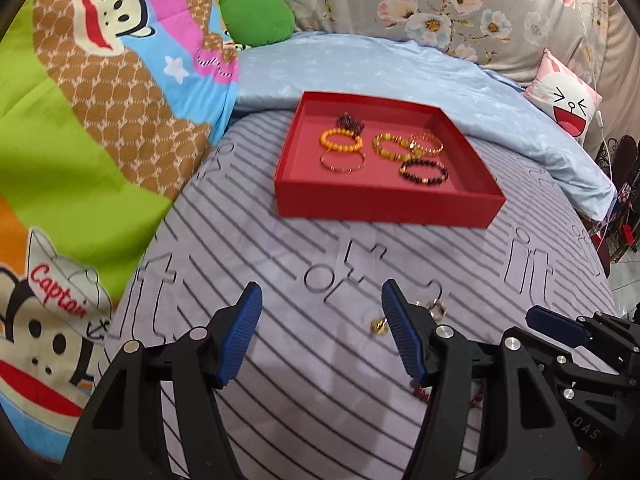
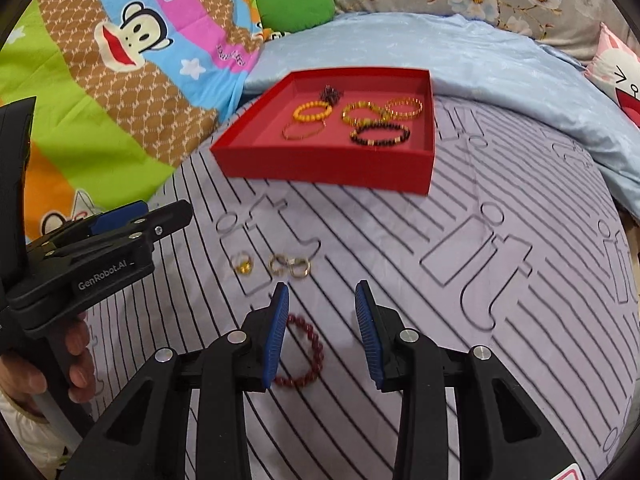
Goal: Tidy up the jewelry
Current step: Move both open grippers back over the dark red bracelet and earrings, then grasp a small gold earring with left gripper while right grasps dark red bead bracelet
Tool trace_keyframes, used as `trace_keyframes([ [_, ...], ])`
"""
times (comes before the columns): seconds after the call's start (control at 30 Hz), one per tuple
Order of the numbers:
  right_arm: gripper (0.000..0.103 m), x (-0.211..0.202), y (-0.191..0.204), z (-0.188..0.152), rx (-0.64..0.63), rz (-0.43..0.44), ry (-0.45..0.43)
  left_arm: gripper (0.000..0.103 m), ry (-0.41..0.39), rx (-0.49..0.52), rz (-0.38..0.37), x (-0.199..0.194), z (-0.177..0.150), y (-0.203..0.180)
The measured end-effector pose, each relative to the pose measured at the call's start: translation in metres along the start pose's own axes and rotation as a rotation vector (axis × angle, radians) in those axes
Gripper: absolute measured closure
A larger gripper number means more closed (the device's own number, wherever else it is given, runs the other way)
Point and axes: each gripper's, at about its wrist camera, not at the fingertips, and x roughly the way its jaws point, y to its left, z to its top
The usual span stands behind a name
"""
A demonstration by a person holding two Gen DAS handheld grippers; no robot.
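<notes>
A red tray [image 1: 384, 204] [image 2: 320, 164] on the striped bed sheet holds several bracelets, among them an orange bead one [image 1: 342, 140] [image 2: 313, 113] and a dark bead one [image 1: 424, 172] [image 2: 380, 136]. On the sheet lie a gold ring [image 2: 242, 264] [image 1: 378, 326], linked rings [image 2: 290, 266] [image 1: 436, 306] and a dark red bead bracelet [image 2: 306, 354]. My right gripper [image 2: 322, 296] is open and empty, with the red bracelet beside its left finger. My left gripper [image 1: 322, 294] is open and empty, just left of the rings.
A colourful monkey-print quilt [image 1: 80, 120] lies along the left. A light blue blanket [image 1: 400, 68] is bunched behind the tray. A green cushion [image 1: 256, 16] and a pink cartoon pillow [image 1: 568, 100] sit at the back. The bed edge falls off at the right.
</notes>
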Motion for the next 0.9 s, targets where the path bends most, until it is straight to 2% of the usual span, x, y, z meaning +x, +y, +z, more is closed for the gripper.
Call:
trace_keyframes([
  [0.33,0.069,0.019,0.003,-0.022,-0.010,-0.017,0.044,0.044,0.047,-0.029,-0.005,0.005,-0.033,0.005],
  [0.63,0.069,0.034,0.008,-0.026,-0.048,-0.042,0.056,0.044,0.055,-0.017,-0.020,0.009,-0.037,-0.002],
  [0.7,0.073,0.035,0.012,-0.026,-0.078,-0.067,0.050,0.044,0.059,-0.013,-0.022,0.011,-0.038,-0.004],
  [0.83,0.090,0.035,0.010,-0.027,-0.099,-0.093,0.042,0.044,0.064,-0.004,-0.031,0.014,-0.037,-0.008],
  [0.9,0.095,0.035,0.007,-0.027,-0.086,-0.091,0.046,0.044,0.065,0.002,-0.035,0.016,-0.037,-0.011],
])
